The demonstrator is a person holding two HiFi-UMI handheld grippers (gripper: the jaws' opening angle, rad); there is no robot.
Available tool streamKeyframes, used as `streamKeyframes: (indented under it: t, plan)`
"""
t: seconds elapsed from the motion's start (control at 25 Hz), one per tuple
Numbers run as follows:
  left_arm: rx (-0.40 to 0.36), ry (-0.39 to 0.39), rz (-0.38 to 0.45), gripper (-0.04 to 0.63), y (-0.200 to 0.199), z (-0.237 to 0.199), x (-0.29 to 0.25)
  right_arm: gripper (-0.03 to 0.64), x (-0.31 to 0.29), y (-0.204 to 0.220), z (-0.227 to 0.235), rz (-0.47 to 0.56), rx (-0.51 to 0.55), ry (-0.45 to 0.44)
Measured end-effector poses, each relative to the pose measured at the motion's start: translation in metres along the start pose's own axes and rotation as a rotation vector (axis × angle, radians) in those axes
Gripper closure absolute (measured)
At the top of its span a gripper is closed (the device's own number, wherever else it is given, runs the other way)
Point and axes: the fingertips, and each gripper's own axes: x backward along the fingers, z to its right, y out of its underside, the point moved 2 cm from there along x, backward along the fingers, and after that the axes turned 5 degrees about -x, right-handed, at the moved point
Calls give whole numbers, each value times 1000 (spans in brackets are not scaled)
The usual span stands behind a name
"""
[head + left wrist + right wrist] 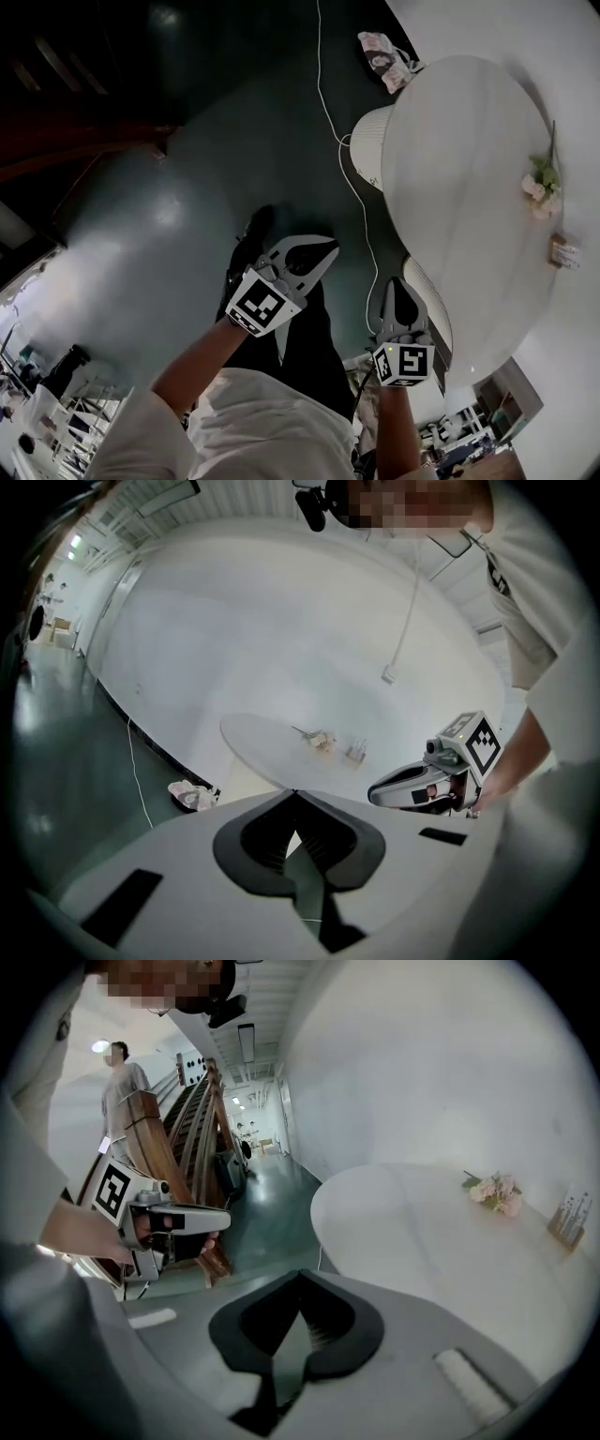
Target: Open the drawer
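No drawer front shows plainly in any view. A white round table (469, 159) fills the right of the head view, with a curved white side (368, 150) under its top. My left gripper (328, 251) hangs over the dark floor to the left of the table, jaws shut and empty; its tips meet in the left gripper view (294, 791). My right gripper (398, 283) is close to the table's near edge, also shut with nothing held, tips together in the right gripper view (300, 1274). Each gripper appears in the other's view: the right (412, 785), the left (202, 1218).
On the table lie a small flower sprig (542, 183) and a little holder (564, 251). A white cable (330, 112) runs across the green floor, and a patterned bundle (384, 58) lies by the table. A wooden stair rail (178, 1138) and a person (122, 1072) stand behind.
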Motion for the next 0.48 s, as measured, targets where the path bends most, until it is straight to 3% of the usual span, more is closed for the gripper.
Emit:
streamKeyframes:
  t: [0.2,0.48]
  plan:
    - [32,-22,11,591,26,-21,-15,606,-27,26,3,-31,-5,2]
    - [46,21,52,592,54,-33,-48,606,-64,57,8,-60,-2,11]
